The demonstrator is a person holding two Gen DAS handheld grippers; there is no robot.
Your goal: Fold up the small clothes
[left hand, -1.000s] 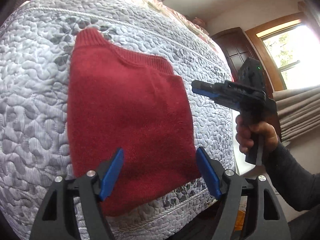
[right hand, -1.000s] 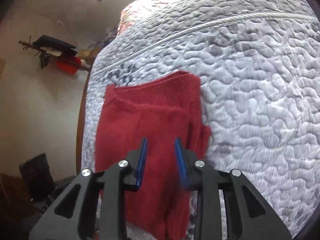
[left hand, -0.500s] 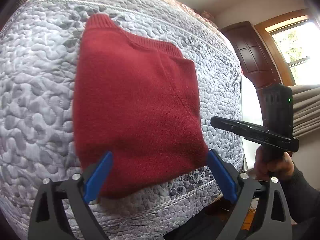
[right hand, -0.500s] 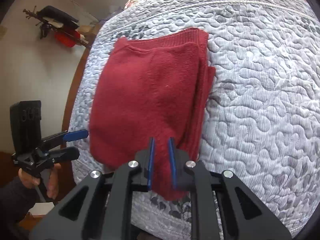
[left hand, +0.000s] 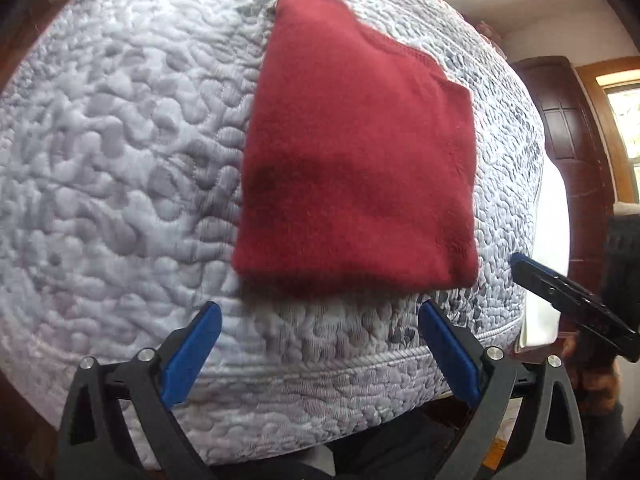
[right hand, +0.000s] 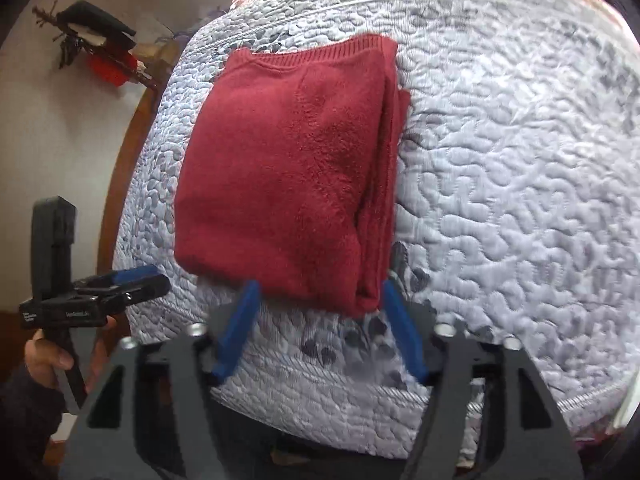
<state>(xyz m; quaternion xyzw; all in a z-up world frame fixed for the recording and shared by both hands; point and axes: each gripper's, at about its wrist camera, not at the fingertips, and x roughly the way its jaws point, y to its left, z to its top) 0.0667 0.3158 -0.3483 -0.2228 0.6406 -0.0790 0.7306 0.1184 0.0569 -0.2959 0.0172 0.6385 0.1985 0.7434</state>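
A red knitted sweater lies folded into a thick rectangle on the grey quilted bed, its ribbed hem at the far end. My left gripper is open and empty, hovering just short of the sweater's near edge. In the right wrist view the sweater shows stacked layers along its right side. My right gripper is open, its blue fingers either side of the near right corner, holding nothing. Each gripper also shows in the other's view, hand-held: the right gripper and the left gripper.
The quilt's corded edge runs just in front of both grippers, with the bed's side dropping below it. A dark wooden door stands to the right. A curved wooden frame borders the bed's left side. Red and black items hang on the wall.
My right gripper was nearly shut at the sweater's near edge and has opened. Both grippers have drawn back toward the bed's edge. The sweater lies still.
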